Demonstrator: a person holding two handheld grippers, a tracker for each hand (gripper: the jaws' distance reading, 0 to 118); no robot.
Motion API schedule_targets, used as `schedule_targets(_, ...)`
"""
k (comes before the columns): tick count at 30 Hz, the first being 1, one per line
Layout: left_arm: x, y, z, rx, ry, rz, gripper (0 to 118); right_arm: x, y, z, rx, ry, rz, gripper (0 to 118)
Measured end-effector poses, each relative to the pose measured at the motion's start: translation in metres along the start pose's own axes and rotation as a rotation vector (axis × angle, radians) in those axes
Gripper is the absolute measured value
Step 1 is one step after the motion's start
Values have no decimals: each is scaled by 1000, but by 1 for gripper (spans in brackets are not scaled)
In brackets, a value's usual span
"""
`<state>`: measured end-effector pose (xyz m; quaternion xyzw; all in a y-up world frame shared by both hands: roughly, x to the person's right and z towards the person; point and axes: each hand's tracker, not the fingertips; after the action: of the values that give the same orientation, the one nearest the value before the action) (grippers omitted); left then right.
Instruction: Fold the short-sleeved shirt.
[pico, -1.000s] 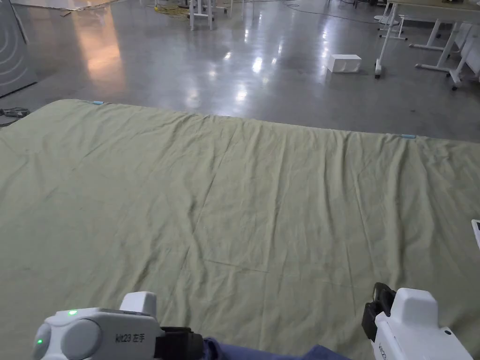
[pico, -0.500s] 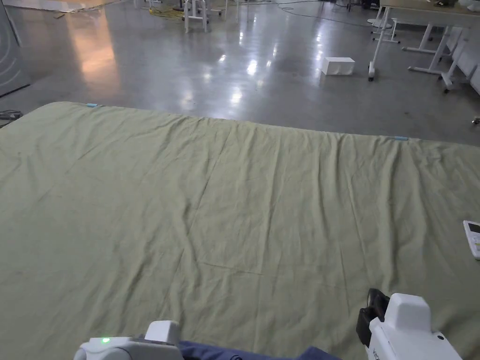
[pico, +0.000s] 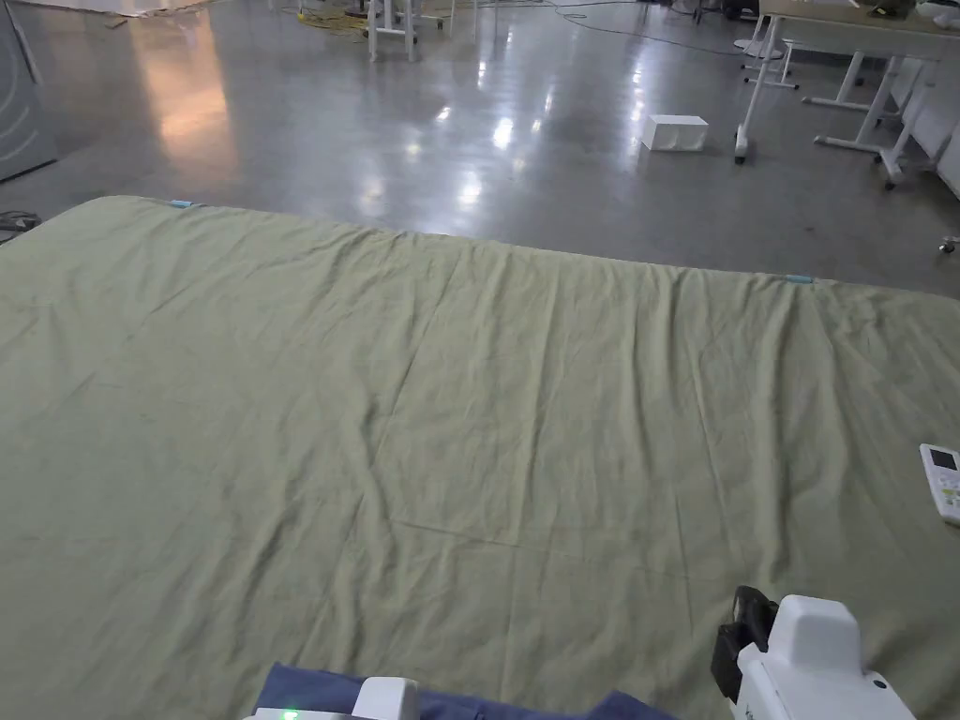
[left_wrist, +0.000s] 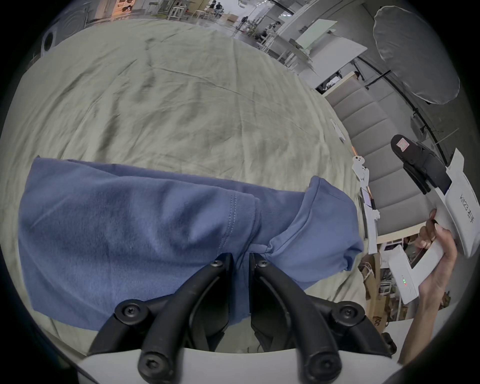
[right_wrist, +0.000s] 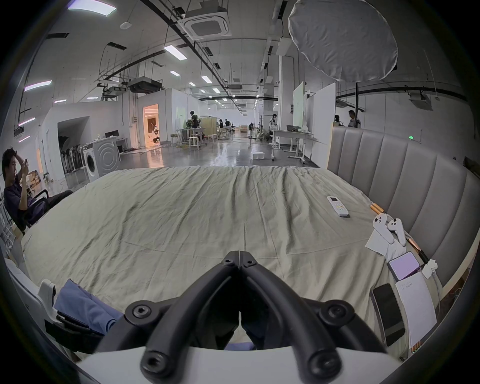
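Blue short-sleeved shirt (left_wrist: 130, 233) sits bunched at the near edge of the bed (pico: 487, 394), on the green sheet, close to the person. Left tool (left_wrist: 240, 259) is clenched on a pinch of the shirt's fabric just beside a stitched hem; cloth runs between both jaws. Right tool (right_wrist: 240, 256) is clenched on nothing, jaw tips meeting above bare sheet, held apart from the shirt to its right.

Step in hand, as I judge it: drawing the shirt out onto the open sheet to lay it flat before any fold.

Notes for doing it well:
- Left grip holds only 1 small pinch near a seam. A slow pull should keep it from slipping.
- Right tool needs to open and take a 2nd point, ideally the matching shoulder or hem corner, so the cloth spreads rather than trails in a rope.
- Plenty of free sheet lies ahead. The white remote (pico: 942, 483) lies at the right edge, well apart from the shirt; best kept out of the spread.

Hard to make out:
- Head view cuts the shirt off at the bottom edge, with a strip of blue showing.
- Collar and front or back side cannot be told.
- Which sleeve the hem belongs to is unclear.
- Right gripper view has the shirt partly behind its own jaws.
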<state>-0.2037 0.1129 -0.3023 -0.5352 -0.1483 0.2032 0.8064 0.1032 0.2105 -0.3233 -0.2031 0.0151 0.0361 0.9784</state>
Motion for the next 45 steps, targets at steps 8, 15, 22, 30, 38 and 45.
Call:
schedule_targets(8, -16, 26, 69, 115, -68, 8, 32, -6, 0, -1, 1, 14, -2, 0)
schedule_targets(15, -100, 43, 122, 180, 36, 77, 72, -8, 4, 3, 20, 25, -15, 0)
schedule_targets(22, -176, 38, 102, 73, -146, 189, 72, -7, 15, 9, 84, 12, -17, 0)
schedule_targets(30, -213, 27, 72, 81, -367, 366, 72, -7, 21, 14, 100, 6, -8, 0)
schedule_targets(38, -195, 29, 39, 16, -412, 336, 19, -11, 21, 17, 98, 7, -5, 0)
schedule_targets(45, -181, 36, 60, 47, -324, 216, 15, -13, 19, 18, 90, 7, 3, 0)
